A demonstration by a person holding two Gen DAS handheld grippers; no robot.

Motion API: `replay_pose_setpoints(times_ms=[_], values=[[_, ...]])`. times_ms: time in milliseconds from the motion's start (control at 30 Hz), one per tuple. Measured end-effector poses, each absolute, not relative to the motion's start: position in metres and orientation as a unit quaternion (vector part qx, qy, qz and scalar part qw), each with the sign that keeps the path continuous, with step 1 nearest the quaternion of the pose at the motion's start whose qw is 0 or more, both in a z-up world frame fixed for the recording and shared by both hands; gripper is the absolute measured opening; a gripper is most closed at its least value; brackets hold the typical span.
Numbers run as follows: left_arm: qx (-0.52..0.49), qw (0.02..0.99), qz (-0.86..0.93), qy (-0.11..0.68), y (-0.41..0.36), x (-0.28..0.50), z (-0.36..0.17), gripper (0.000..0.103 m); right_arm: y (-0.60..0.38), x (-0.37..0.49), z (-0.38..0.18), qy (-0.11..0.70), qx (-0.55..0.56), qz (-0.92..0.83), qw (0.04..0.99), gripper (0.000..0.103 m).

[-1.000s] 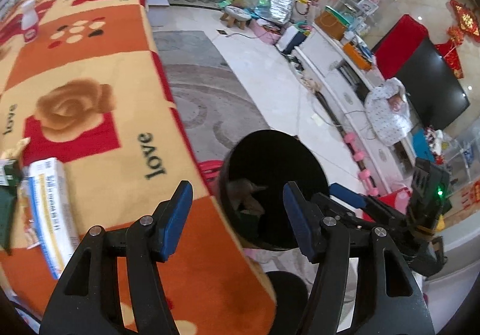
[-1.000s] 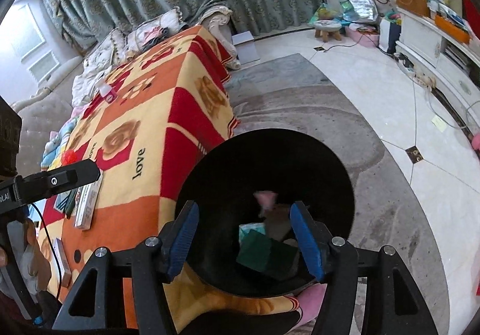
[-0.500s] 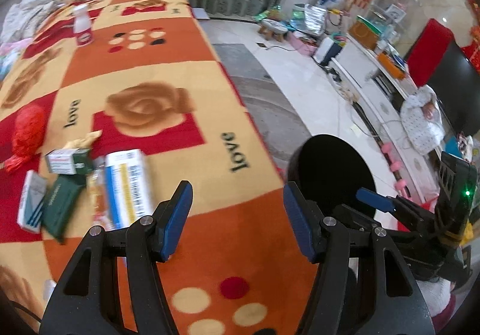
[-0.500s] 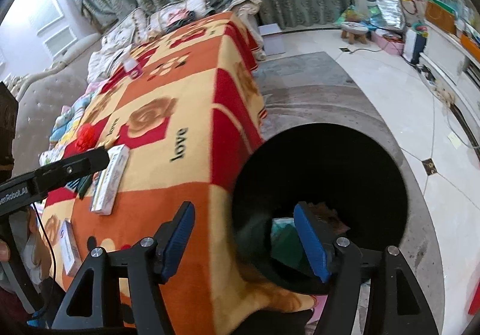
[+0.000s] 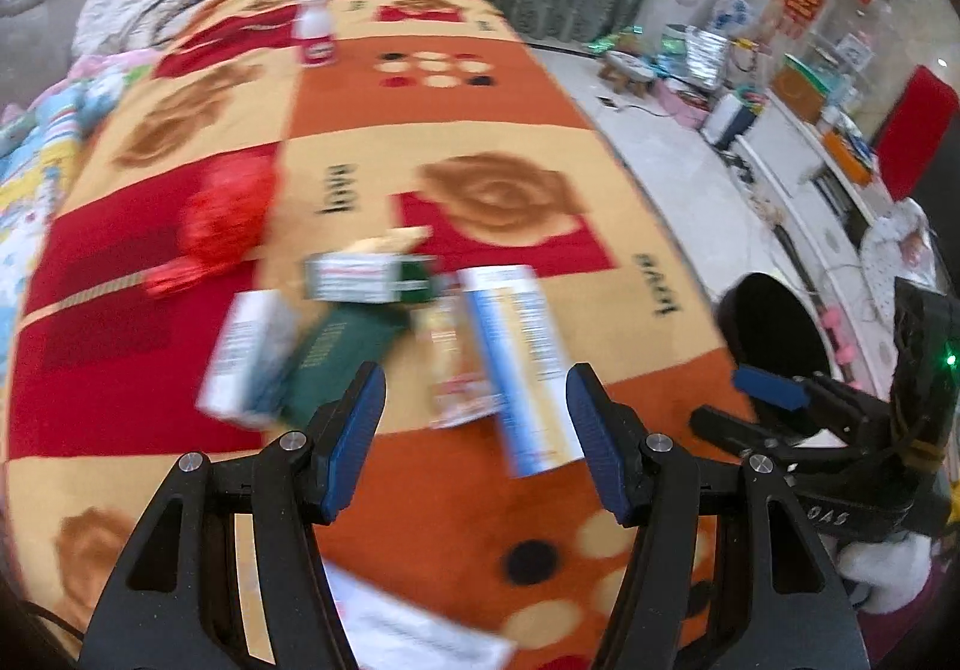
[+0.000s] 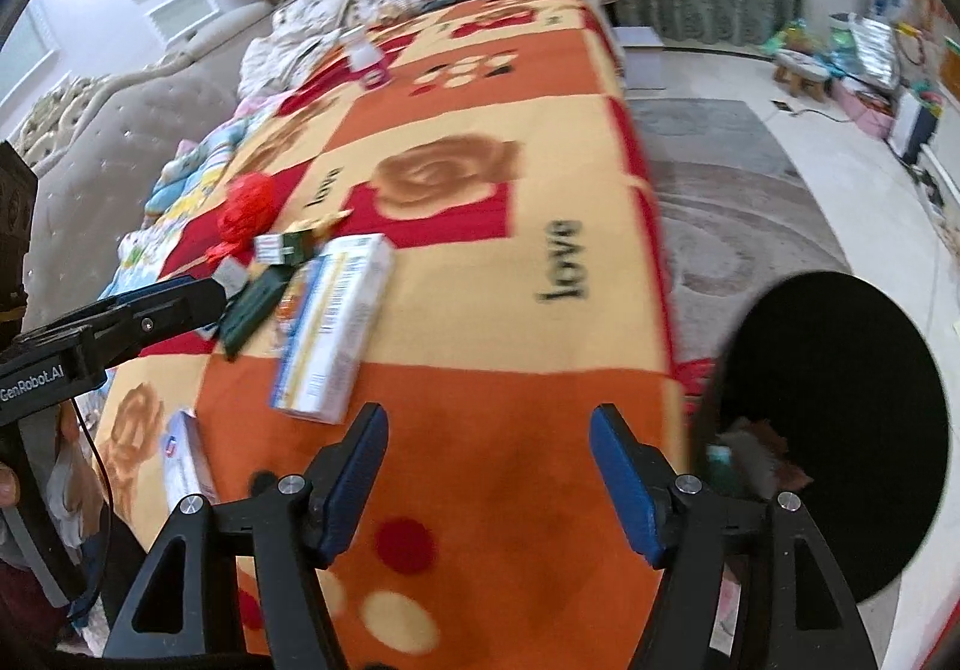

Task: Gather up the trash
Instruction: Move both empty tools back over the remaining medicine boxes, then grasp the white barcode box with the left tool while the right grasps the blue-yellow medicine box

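My left gripper [image 5: 474, 442] hangs open over the patterned blanket [image 5: 456, 496], nothing between its blue pads. Just beyond it lie a long white-and-blue box [image 5: 516, 364], a snack wrapper [image 5: 450, 370], a dark green box [image 5: 336, 352], a white box [image 5: 246, 352] and a small green-and-white box [image 5: 366, 280]. A red mesh bag [image 5: 222, 214] lies farther left. The black bin [image 6: 840, 430] stands on the floor at the right with trash inside. My right gripper [image 6: 489, 478] is open and empty over the blanket's orange patch [image 6: 510, 430], the long box [image 6: 336, 328] ahead to its left.
A white bottle [image 5: 315, 30] stands far back on the blanket. Another flat white box [image 6: 186, 460] lies near the front edge. Bedding is piled at the far end [image 6: 336, 9]. A grey rug [image 6: 732, 202] and tiled floor lie to the right, with clutter along the wall.
Both grippers have swung left from above the black bin to over the blanket. The bin has slid to the right edge of both views and the pile of boxes has come to the middle.
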State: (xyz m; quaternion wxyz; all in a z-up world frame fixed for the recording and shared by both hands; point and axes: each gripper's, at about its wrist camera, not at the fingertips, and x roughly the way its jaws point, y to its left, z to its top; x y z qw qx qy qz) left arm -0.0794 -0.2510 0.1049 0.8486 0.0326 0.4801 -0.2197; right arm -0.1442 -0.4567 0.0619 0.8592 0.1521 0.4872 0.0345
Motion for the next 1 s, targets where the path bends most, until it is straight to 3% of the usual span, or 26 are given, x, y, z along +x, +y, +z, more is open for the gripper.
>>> replay_pose_setpoints(times_ms=[367,900,933,1000], values=[[-0.012,0.843,-0.163,0.513,-0.154,-0.049,0.079,0.062,-0.374,-0.079,0.050,0.504,0.127,0.076,0.851,0.070],[-0.027,0.824,-0.148,0.546,-0.156,-0.003,0.042,0.061,-0.372,-0.049,0.033,0.517,0.108,0.045,0.848,0.070],[-0.028,0.822,-0.149,0.549,-0.156,-0.002,0.040,0.059,-0.369,-0.048,0.031,0.518,0.096,0.043,0.849,0.065],[-0.026,0.821,-0.154,0.549,-0.158,-0.002,0.039,0.046,-0.367,-0.045,0.026,0.518,0.089,0.044,0.849,0.055]])
